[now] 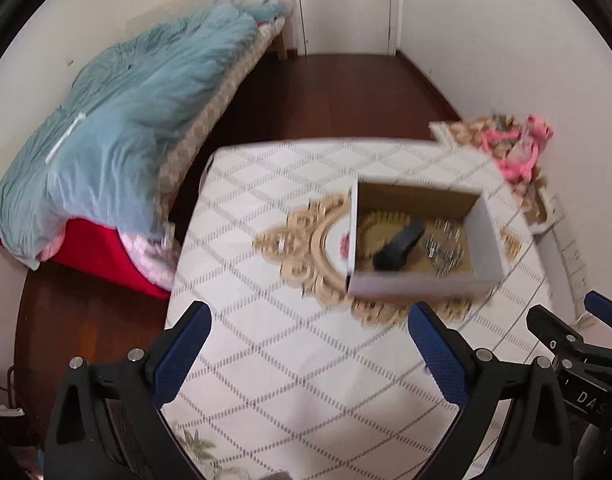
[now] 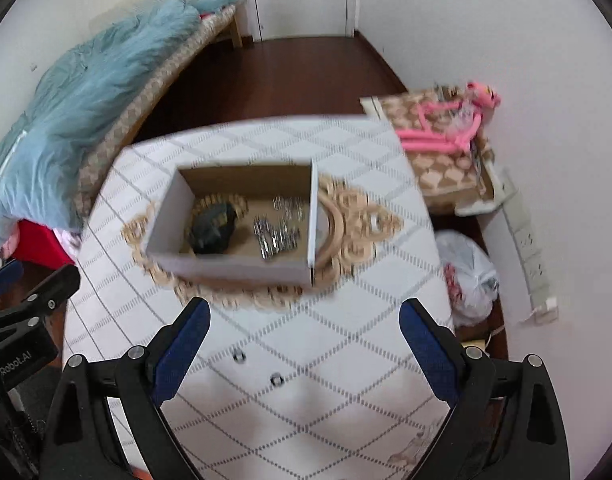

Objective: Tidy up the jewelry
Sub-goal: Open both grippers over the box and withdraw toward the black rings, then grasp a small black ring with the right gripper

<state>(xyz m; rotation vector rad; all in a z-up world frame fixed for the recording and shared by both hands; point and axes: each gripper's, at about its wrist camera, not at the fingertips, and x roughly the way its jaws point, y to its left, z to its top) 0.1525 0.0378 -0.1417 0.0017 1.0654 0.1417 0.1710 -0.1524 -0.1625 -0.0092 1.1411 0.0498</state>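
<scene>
An open white cardboard box (image 1: 421, 282) (image 2: 234, 266) stands on a gold ornate mirror (image 1: 306, 240) (image 2: 361, 220) on the table. Inside lie a black clip (image 1: 399, 246) (image 2: 214, 226), a beaded gold bracelet (image 1: 379, 218) (image 2: 222, 202) and silver jewelry (image 1: 443, 248) (image 2: 278, 232). Two small rings (image 2: 238, 357) (image 2: 276, 379) lie on the cloth near my right gripper. My left gripper (image 1: 309, 356) is open and empty above the cloth, short of the box. My right gripper (image 2: 304, 354) is open and empty too.
The table has a white diamond-pattern cloth (image 1: 290, 380) (image 2: 325, 420). A bed with a blue quilt (image 1: 118, 120) (image 2: 66, 112) is on the left. A side stand with a pink plush toy (image 1: 517, 148) (image 2: 453, 124) is at right, with a plastic bag (image 2: 469, 276) below it.
</scene>
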